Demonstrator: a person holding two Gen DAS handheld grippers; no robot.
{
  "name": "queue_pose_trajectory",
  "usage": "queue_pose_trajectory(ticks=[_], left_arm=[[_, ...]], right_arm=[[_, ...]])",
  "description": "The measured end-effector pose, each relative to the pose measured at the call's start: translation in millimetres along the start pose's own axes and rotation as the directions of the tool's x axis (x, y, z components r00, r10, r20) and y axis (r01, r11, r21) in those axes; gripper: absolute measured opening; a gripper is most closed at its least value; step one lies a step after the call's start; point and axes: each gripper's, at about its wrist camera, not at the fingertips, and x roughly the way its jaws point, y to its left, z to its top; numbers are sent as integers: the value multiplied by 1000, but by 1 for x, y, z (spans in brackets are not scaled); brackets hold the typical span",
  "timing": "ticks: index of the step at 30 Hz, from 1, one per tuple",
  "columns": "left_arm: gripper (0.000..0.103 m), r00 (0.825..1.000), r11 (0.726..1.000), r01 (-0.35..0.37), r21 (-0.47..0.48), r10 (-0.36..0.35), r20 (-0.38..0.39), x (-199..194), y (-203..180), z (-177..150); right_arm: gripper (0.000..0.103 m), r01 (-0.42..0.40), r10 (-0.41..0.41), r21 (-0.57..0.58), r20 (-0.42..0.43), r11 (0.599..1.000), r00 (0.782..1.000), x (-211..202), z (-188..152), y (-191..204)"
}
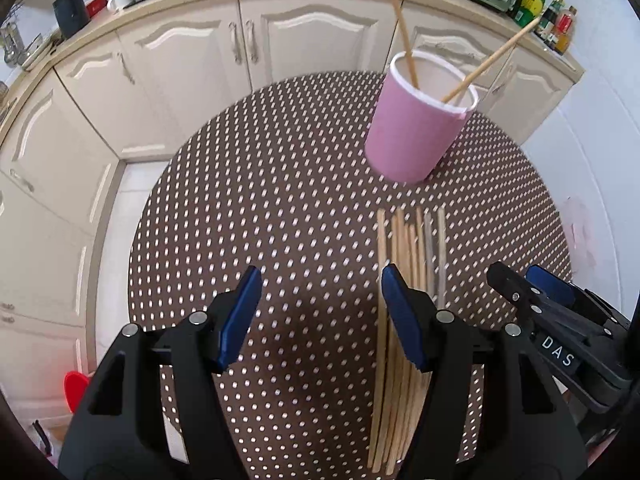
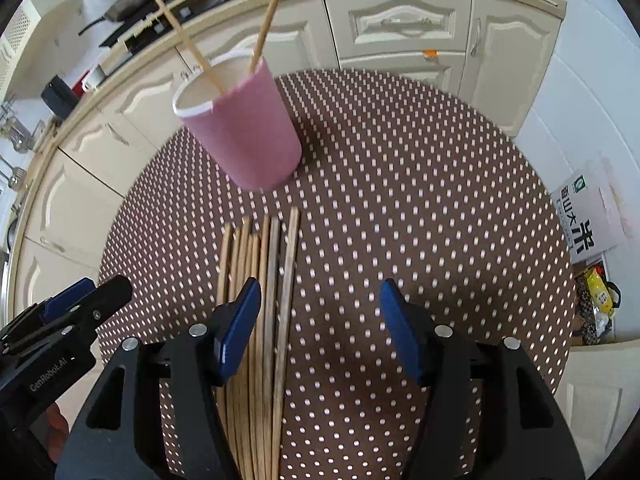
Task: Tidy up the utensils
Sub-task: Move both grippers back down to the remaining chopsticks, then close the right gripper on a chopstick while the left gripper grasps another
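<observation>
1. Two chopsticks (image 1: pixel 404 28) standing in pink cup (image 1: pixel 416 132), leaning apart.
2. Cup upright on dotted table (image 1: pixel 280 200), beyond a row of chopsticks (image 2: pixel 260 280) lying flat side by side.
3. Left gripper (image 1: pixel 320 316) wide open, holding nothing, right finger above the row.
4. Right gripper (image 2: pixel 320 320) wide open, holding nothing, left finger above the row.

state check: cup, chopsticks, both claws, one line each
pink cup: upright on the table, two chopsticks standing in it
chopsticks in cup: leaning on the rim, apart from each other
loose chopsticks: flat on the dotted tablecloth, side by side, none gripped
left claw: open, empty, above the table
right claw: open, empty, above the table
</observation>
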Motion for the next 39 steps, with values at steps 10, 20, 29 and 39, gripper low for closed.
queue_pose_trajectory(ticks=[10, 20, 29, 39], left_arm=[[62, 996, 1000, -1, 6, 1, -93, 26, 9, -24], [63, 988, 999, 31, 39, -24, -154, 47, 8, -33], [65, 983, 998, 56, 37, -49, -175, 57, 11, -28], [66, 979, 997, 73, 31, -66, -193, 75, 10, -19]], right_arm=[[59, 55, -58, -27, -107, 998, 993, 32, -25, 3], [59, 85, -92, -63, -131, 994, 987, 44, -38, 17], [57, 172, -201, -164, -181, 971, 963, 56, -39, 54], [6, 147, -184, -182, -211, 972, 960, 57, -41, 83]])
